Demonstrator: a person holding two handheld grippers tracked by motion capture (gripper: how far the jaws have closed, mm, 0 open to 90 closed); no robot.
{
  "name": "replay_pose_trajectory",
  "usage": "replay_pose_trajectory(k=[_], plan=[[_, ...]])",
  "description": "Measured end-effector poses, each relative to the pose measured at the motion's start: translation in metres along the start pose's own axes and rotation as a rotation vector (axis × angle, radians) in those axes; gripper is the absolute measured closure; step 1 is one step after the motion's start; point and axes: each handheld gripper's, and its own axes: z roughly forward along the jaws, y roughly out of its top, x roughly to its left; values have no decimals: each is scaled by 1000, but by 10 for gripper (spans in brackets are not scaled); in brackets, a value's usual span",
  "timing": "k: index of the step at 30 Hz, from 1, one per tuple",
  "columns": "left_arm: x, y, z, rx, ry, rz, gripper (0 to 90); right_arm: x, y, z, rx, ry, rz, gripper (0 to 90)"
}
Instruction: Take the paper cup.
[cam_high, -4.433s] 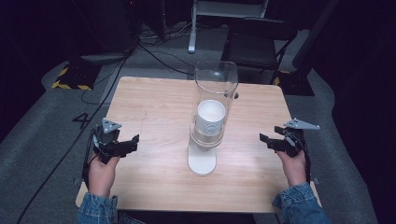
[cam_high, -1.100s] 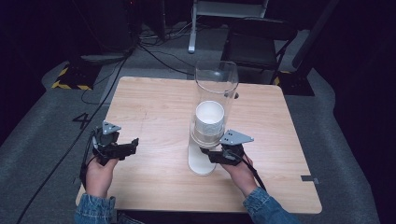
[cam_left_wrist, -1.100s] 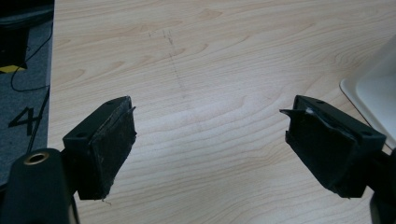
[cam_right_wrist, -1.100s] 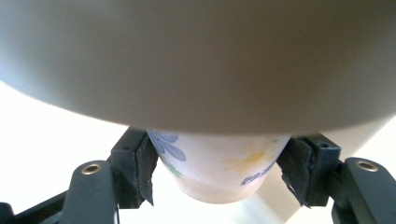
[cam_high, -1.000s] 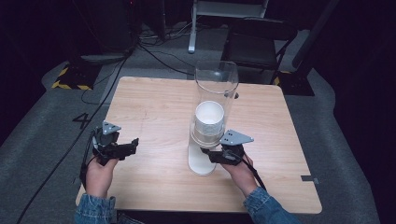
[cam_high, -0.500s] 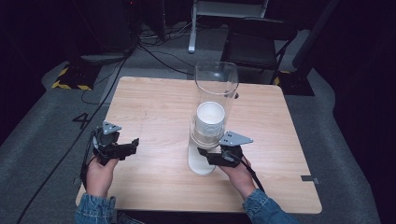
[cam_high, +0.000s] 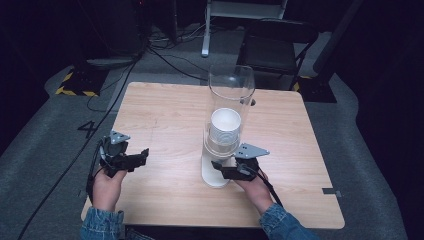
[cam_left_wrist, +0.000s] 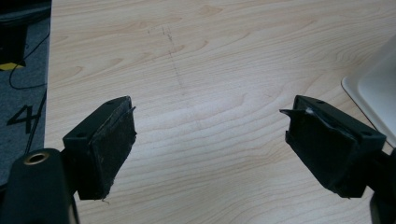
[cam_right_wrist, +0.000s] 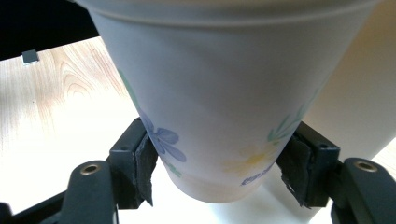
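Paper cups, white with small printed flowers (cam_right_wrist: 224, 107), hang as a stack out of the bottom of a tall clear plastic dispenser tube (cam_high: 229, 107) on a white base (cam_high: 214, 175), and the right gripper (cam_high: 226, 169) has its jaws set against both sides of the lowest cup, which looks placed for drawing one cup down and free. Well apart over bare wooden bench (cam_left_wrist: 201, 56), the left gripper (cam_left_wrist: 210, 135) waits with jaws wide and empty. Count: two grippers, one tube, one cup stack whose number I cannot tell.
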Motion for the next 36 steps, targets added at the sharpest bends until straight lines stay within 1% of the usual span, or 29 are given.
replay_pose_trajectory(k=[4,6,11,21,28,32,34,36], plan=[[-3,0,3,7,-4,4,158,1,-1,0,2,-1,4,347],[-4,0,3,9,-7,5,158,1,-2,0,-1,-5,-4,347],[-2,0,1,4,-2,1,158,1,-2,0,3,-8,-3,347],[-1,1,1,-1,-2,-1,158,2,-8,1,28,-10,-1,348],[-1,2,2,0,-7,-1,158,2,-14,3,69,-11,10,347],[-1,3,2,1,-6,2,158,4,-20,8,129,-14,14,347],[-1,3,3,3,-11,1,158,5,-22,10,143,-13,11,347],[-1,4,3,1,-8,0,158,6,-23,10,144,-10,16,347]])
